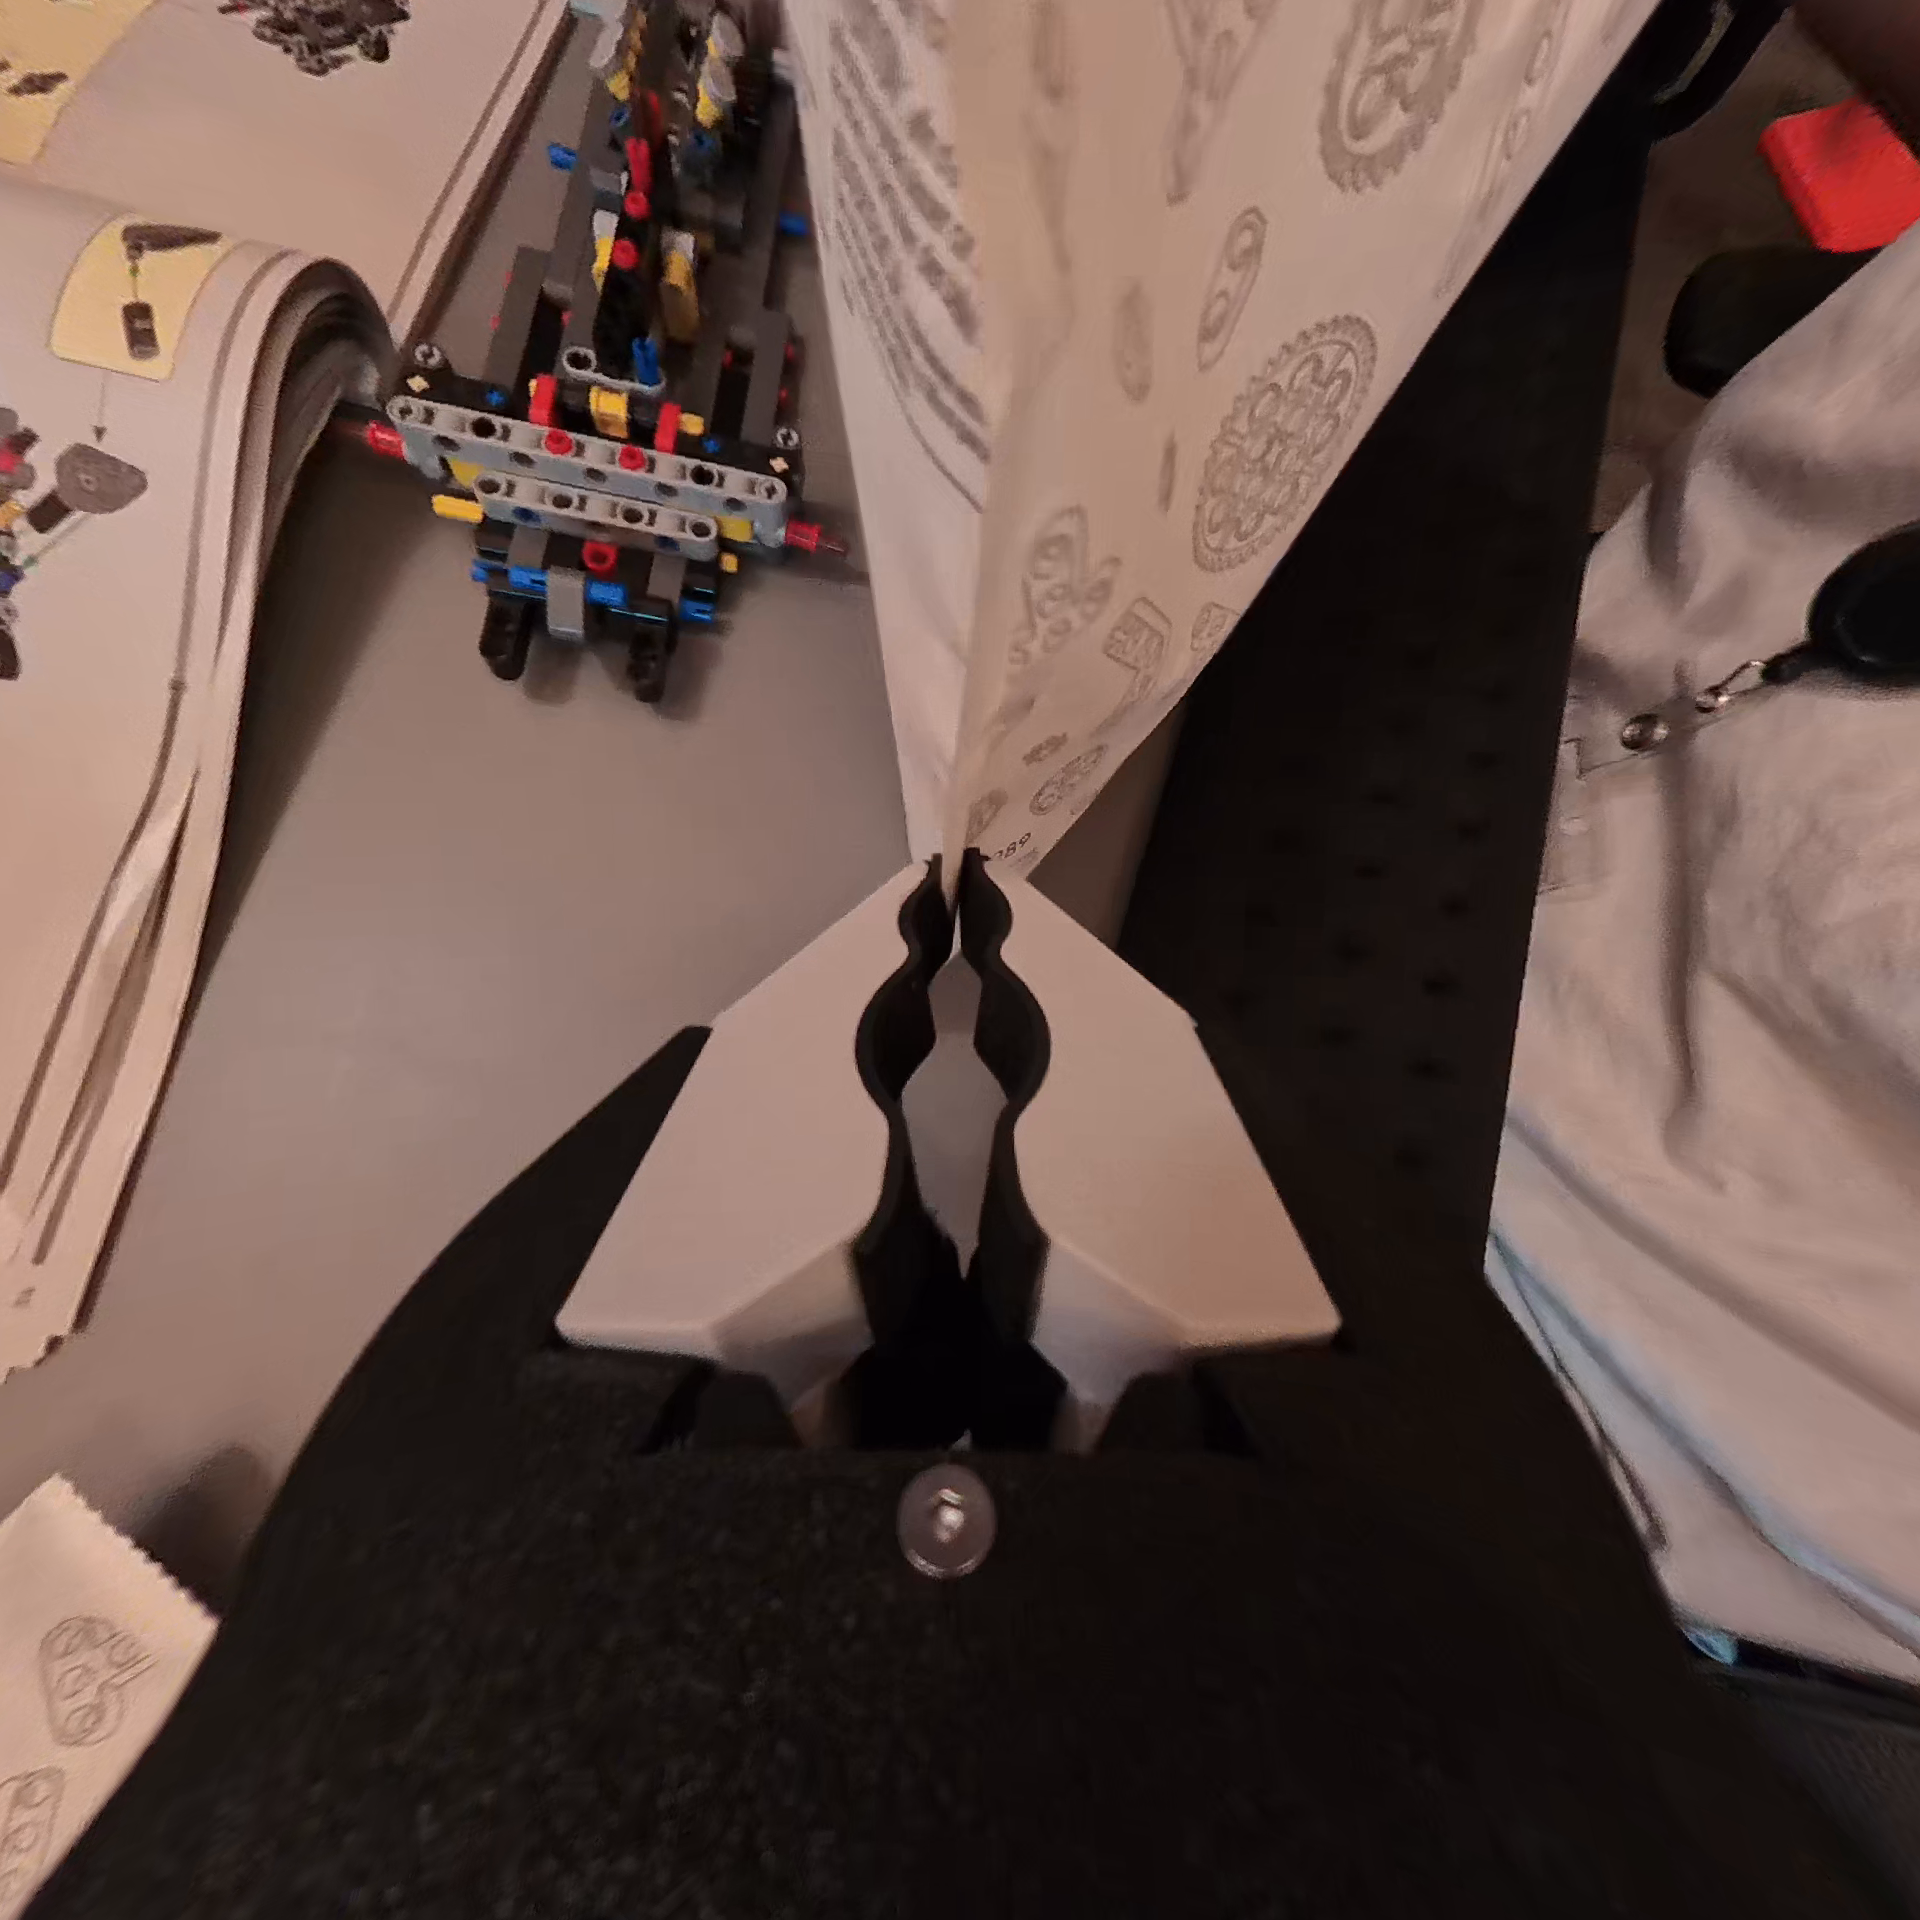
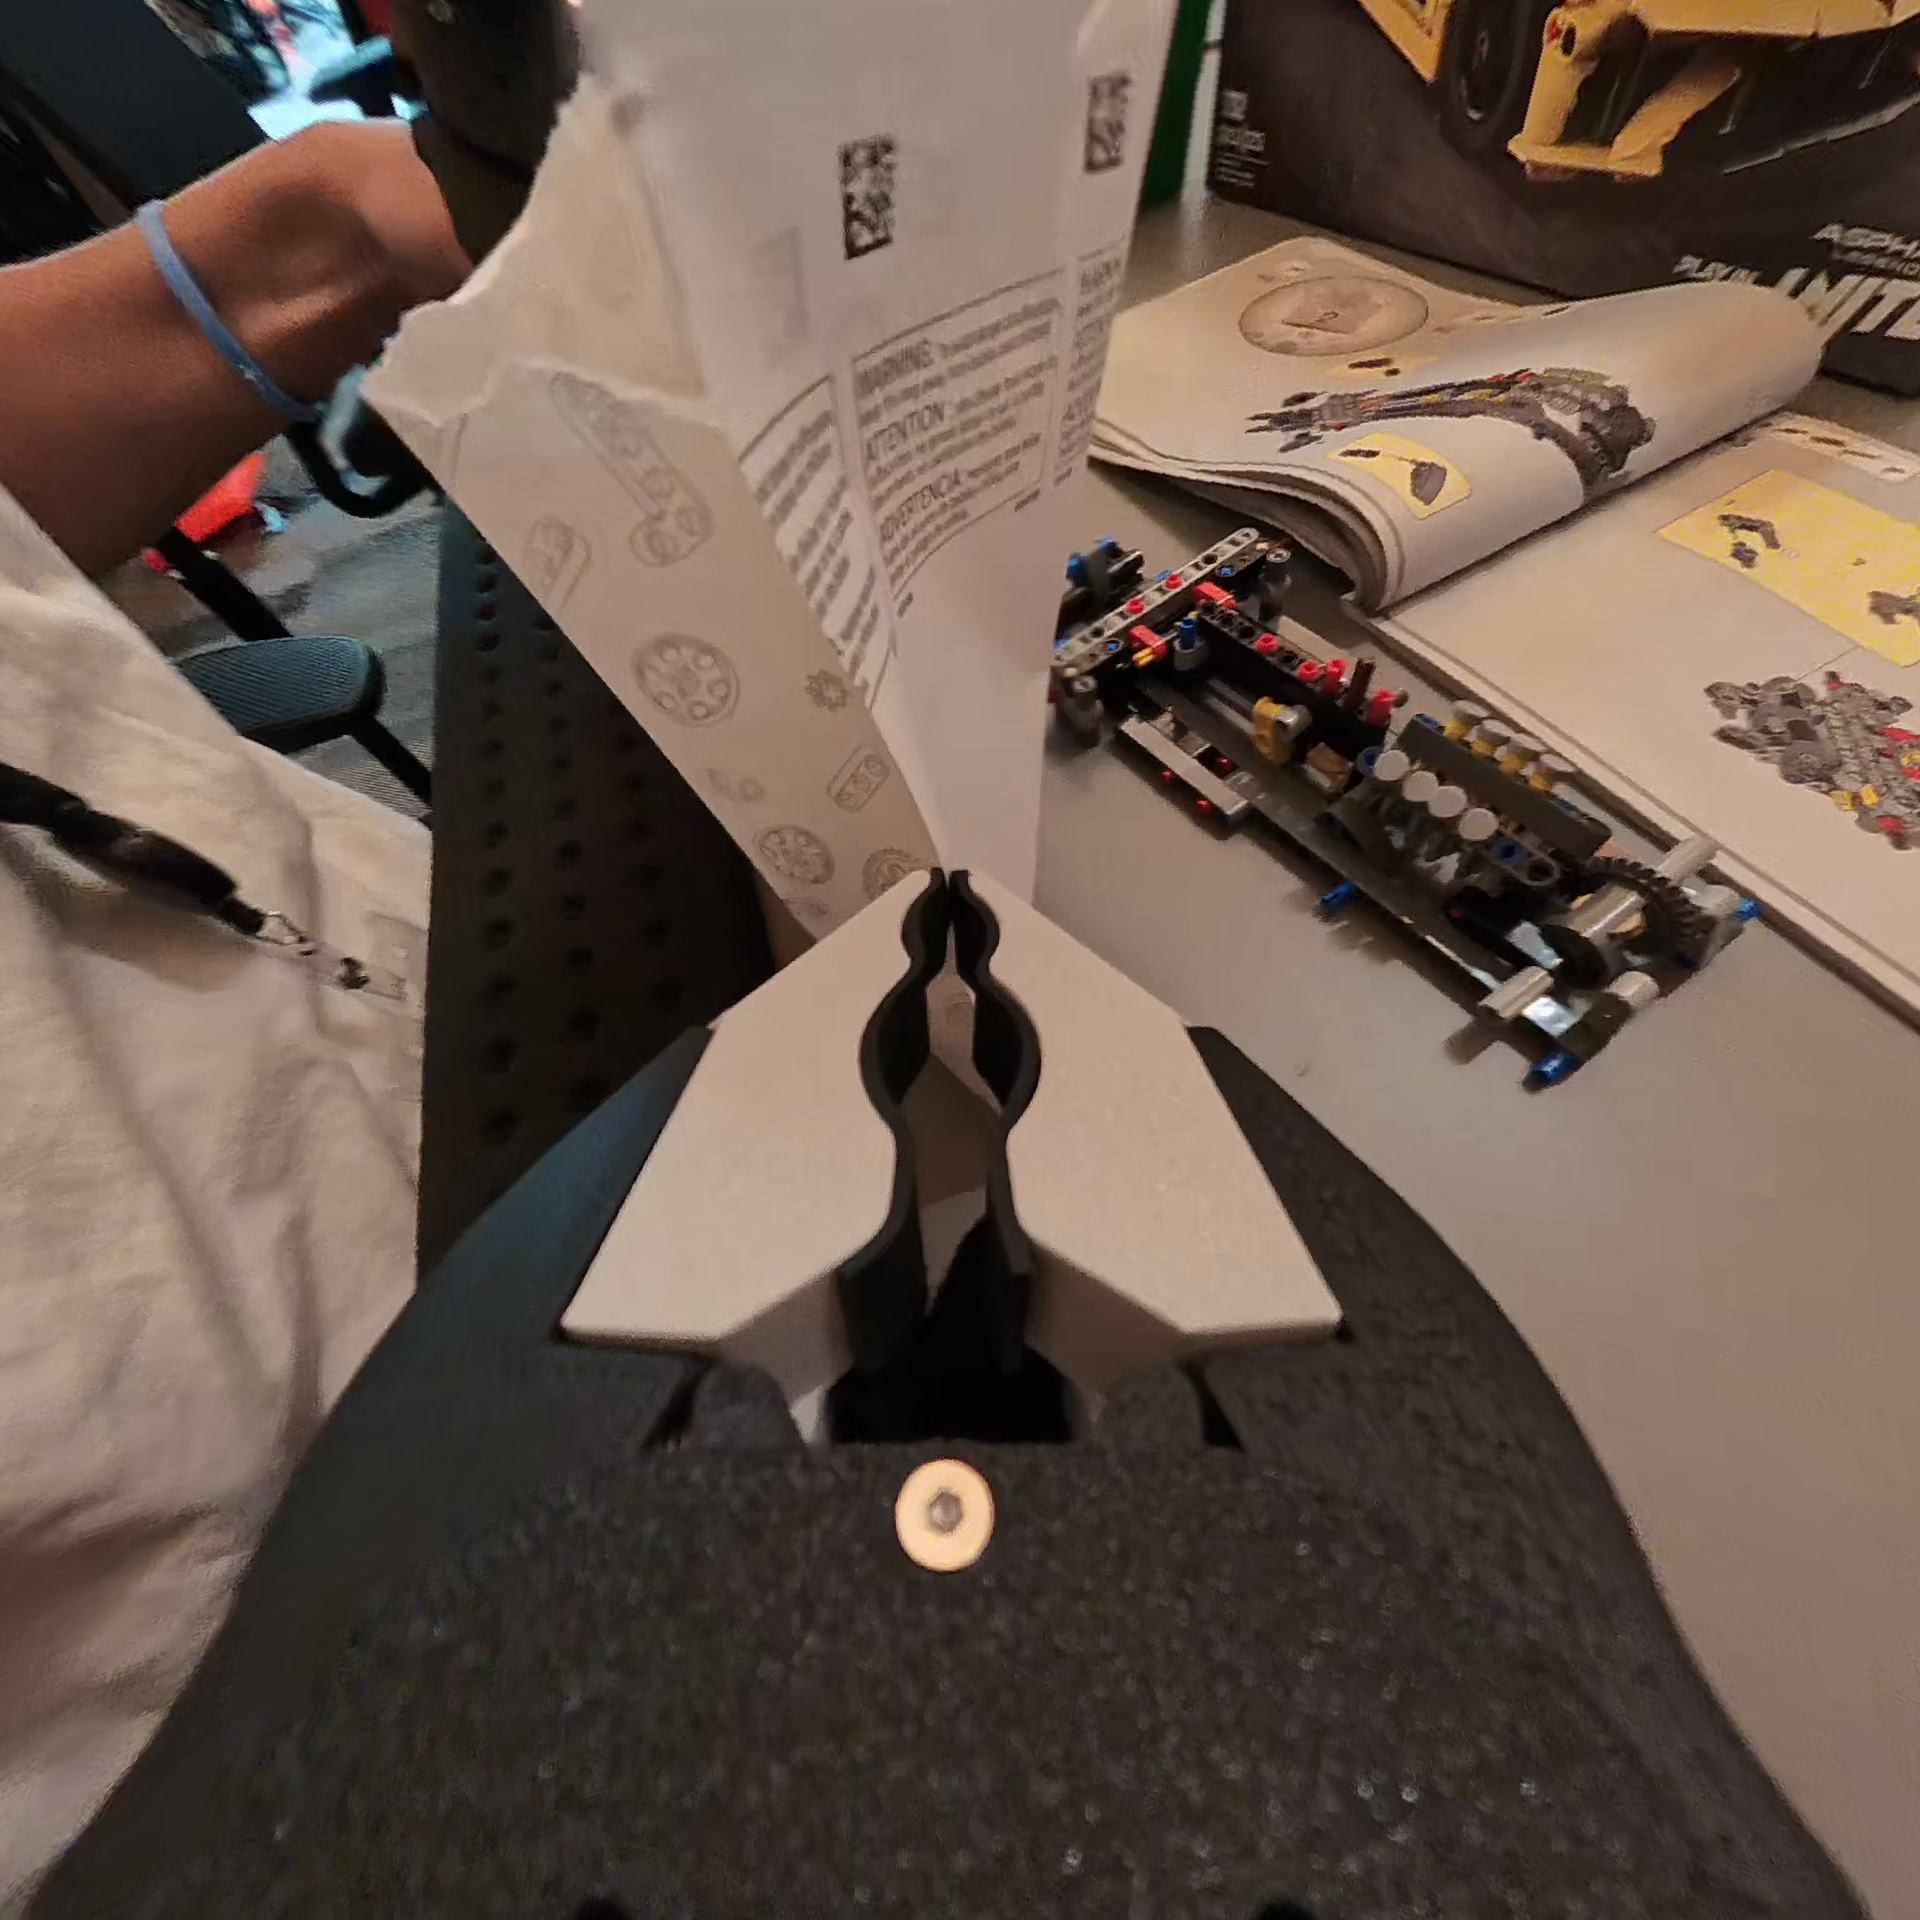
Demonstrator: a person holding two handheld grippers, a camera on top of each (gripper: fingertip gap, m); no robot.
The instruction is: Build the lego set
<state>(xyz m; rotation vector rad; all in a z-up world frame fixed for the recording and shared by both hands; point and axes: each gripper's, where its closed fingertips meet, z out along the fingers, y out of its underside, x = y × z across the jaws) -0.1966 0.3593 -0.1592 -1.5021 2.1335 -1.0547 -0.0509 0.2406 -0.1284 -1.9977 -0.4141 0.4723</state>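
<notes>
the left gripper [image 1: 953, 868] is clenched on the bottom edge of a white paper bag [image 1: 1091, 312] printed with grey part outlines. the right gripper [image 2: 949, 883] is pinched on the same paper bag [image 2: 790, 436], whose top edge is torn. both hold it up above the grey table [image 1: 499, 935]. on the table just beyond lies the partly built lego chassis [image 2: 1382, 790], beside the open instruction booklet [image 2: 1455, 436]. the set's box [image 2: 1558, 135] stands behind.
</notes>
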